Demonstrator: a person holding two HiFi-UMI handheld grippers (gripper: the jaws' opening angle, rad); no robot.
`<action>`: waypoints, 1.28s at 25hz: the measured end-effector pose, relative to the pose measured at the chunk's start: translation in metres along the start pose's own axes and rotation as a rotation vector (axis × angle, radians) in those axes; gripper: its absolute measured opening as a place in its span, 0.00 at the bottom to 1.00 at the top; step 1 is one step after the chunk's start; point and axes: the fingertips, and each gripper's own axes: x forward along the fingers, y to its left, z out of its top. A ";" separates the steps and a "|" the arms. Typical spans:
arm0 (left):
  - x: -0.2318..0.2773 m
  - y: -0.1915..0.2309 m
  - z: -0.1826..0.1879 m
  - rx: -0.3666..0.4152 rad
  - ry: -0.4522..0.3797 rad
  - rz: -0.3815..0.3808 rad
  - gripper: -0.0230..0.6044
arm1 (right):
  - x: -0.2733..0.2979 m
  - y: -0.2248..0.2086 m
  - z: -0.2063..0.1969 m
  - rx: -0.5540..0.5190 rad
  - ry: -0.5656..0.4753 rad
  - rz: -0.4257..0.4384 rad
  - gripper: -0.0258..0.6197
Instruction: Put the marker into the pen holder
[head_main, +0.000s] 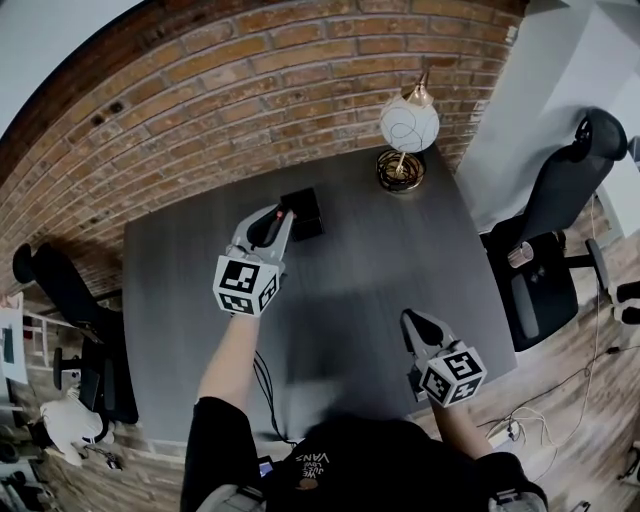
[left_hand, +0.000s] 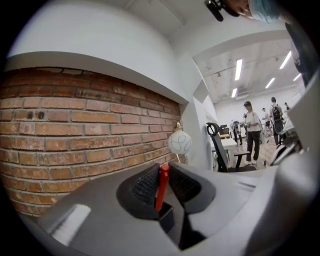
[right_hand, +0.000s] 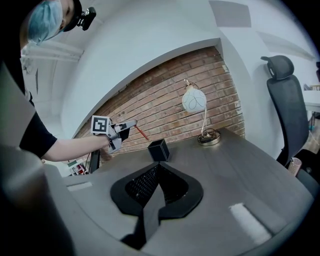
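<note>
Firstly, left gripper (left_hand: 163, 172): jaws stood partly closed, pads clamped on the marker (left_hand: 161, 186); held in the air just beside the pen holder (left_hand: 166, 218), on the side away from the lamp (head_main: 408, 124).
Marker: red and slim, gripped by one end between the two mesh pads, the other end sticking out past the jaw tips. It was tilted, with the free end aimed down toward the pen holder. In the right gripper view that end was apart from the rim and not inside.
Pen holder: black, square, open-topped; stood upright on the table (head_main: 350, 290).
Right gripper (right_hand: 159, 166): jaws were together with nothing between the pads. It was held low over the table, well apart from the pen holder, on the person's side of it.
Lamp: white globe shade on a thin stem with a round base; stood on the table beyond the pen holder, near the brick wall (left_hand: 75, 130).
Brick wall: red-brown; ran behind the pen holder along the table's far edge.
Office chair (head_main: 560, 215): black; stood off the table's edge, well apart from the pen holder, past the lamp's side.
Table: dark grey and flat; bore the pen holder and the lamp.
</note>
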 end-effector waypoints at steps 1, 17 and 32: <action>0.005 0.001 -0.004 -0.003 0.007 0.000 0.21 | 0.001 -0.003 0.000 0.002 0.003 -0.004 0.04; 0.056 0.011 -0.079 -0.081 0.123 0.020 0.21 | 0.008 -0.034 -0.014 0.037 0.041 -0.037 0.04; 0.075 0.007 -0.121 -0.114 0.201 0.016 0.21 | 0.010 -0.049 -0.028 0.056 0.074 -0.055 0.04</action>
